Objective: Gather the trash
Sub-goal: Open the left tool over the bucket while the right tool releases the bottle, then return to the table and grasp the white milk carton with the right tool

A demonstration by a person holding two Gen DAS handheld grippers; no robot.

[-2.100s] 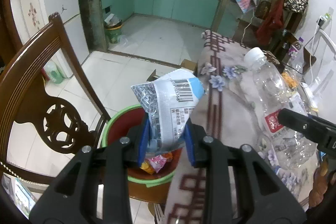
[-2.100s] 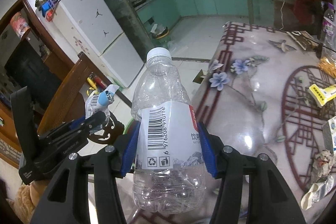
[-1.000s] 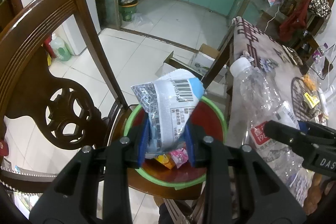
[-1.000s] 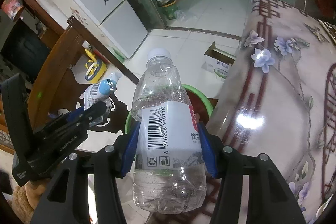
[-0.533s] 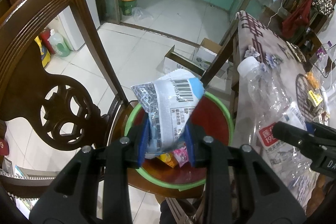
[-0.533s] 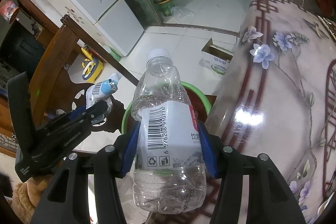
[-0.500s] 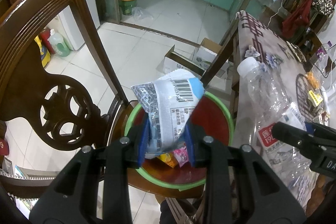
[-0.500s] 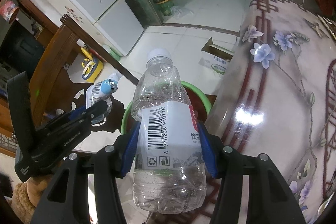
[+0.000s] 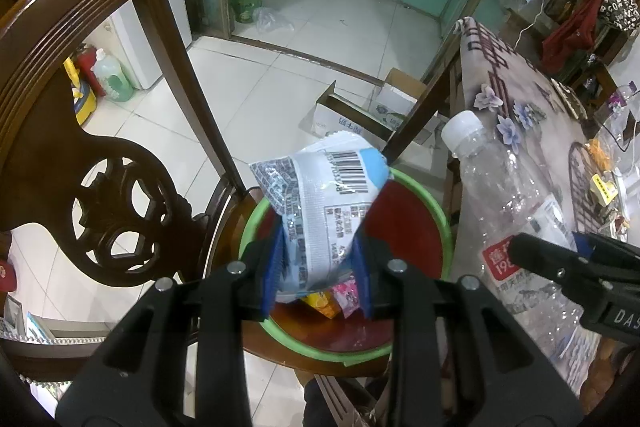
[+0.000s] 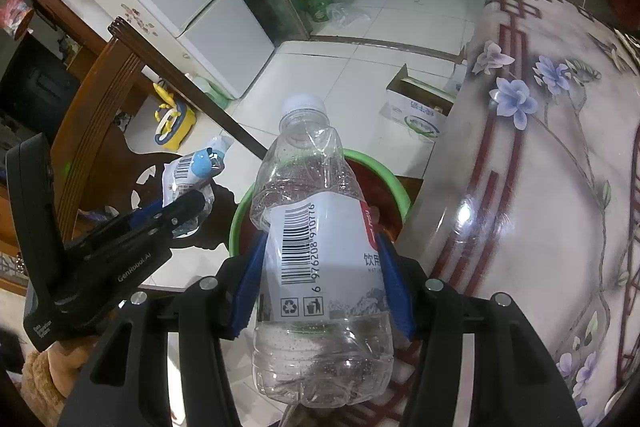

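The left gripper (image 9: 318,267) pinches a crumpled snack wrapper (image 9: 326,203) between its blue pads, barcode side up, the packet standing up out of the jaws. Straight under it sits the green-rimmed basin (image 9: 438,211) with the dark red inside, resting on the seat of a carved wooden chair (image 9: 92,131) and already holding a few bright scraps of wrapper (image 9: 338,297) at the bottom. The wrapper hangs over the near half of that basin, so from where I stand a plain release looks enough to drop it in. The right gripper (image 10: 322,281) clamps a clear plastic water bottle (image 10: 320,267) around its white label, the bottle upright with its white cap away from the tool and a little water in the base. The basin lies ahead of and below this bottle, mostly hidden behind it, with the flower-patterned table (image 10: 540,187) just to the right. The bottle seems to sit nearer the basin's table-side rim than its middle. I would say the left hand is better placed to let go first.
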